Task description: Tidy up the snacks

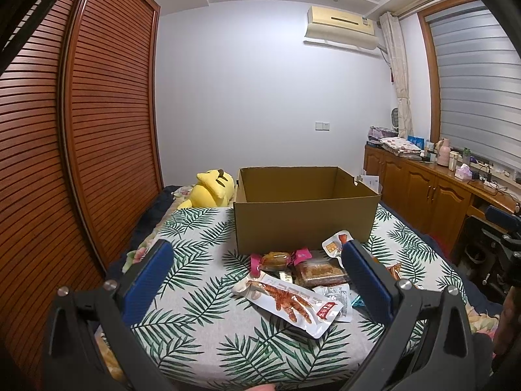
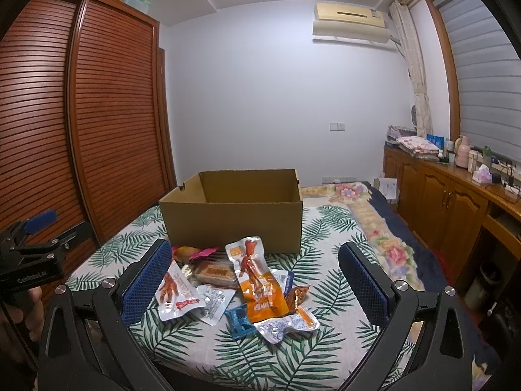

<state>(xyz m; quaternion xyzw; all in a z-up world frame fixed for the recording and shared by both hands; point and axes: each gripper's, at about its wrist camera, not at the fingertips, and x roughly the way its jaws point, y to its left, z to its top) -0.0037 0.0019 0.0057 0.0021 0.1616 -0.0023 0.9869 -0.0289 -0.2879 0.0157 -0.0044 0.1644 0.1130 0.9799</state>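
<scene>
Both the left tongs (image 1: 257,272) and right tongs (image 2: 255,272) gape empty above mixed snack packets (image 2: 241,288) heaped just before the open brown cardboard box (image 2: 232,218).

I see the snack packets (image 2: 234,290) heaped loosely on the leaf-print bed cover, just in front of the open brown cardboard box (image 2: 232,218), which stands upright with nothing visible inside.

I see the box (image 2: 232,215) on the bed (image 2: 329,244) | snack pile (image 2: 241,286) just before it | plush toy (image 1: 213,189) behind-left | cabinets (image 2: 449,202) right
</scene>
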